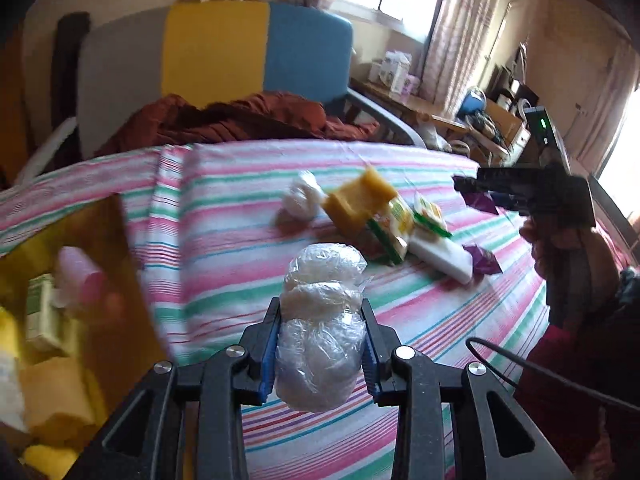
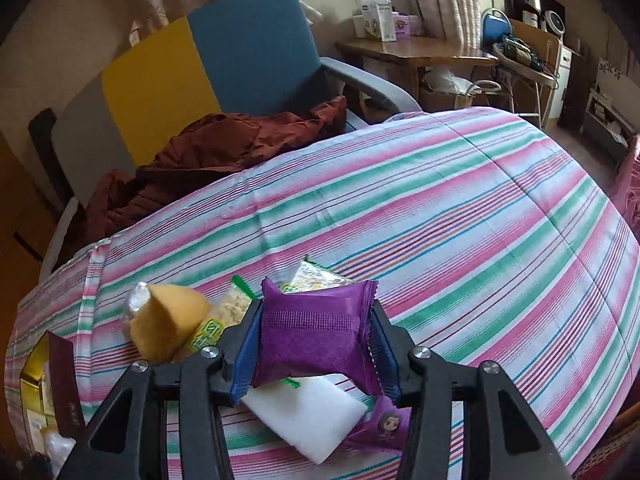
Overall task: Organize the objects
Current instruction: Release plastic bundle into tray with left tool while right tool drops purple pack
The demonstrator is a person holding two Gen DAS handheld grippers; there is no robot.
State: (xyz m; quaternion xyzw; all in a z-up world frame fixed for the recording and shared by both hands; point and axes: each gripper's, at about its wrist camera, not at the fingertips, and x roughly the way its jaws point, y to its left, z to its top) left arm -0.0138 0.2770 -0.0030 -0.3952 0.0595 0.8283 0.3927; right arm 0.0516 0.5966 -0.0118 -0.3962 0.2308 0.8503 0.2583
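My left gripper (image 1: 320,344) is shut on a clear plastic-wrapped white bundle (image 1: 320,320), held above the striped bedcover (image 1: 224,248). My right gripper (image 2: 314,344) is shut on a purple snack packet (image 2: 316,336); in the left wrist view it (image 1: 480,186) shows at the far right. A pile lies on the cover: a yellow sponge (image 1: 358,198) (image 2: 168,320), green-edged snack packs (image 1: 394,226) (image 2: 224,316), a white block (image 1: 440,258) (image 2: 308,420), another purple packet (image 1: 486,260) (image 2: 384,426), and a second wrapped bundle (image 1: 300,198).
A yellow open box (image 1: 100,264) with several items inside sits at the left; its edge shows in the right wrist view (image 2: 48,384). A blue-and-yellow chair (image 2: 248,52) with a brown garment (image 2: 224,144) stands behind the bed. A wooden desk (image 2: 408,50) is beyond.
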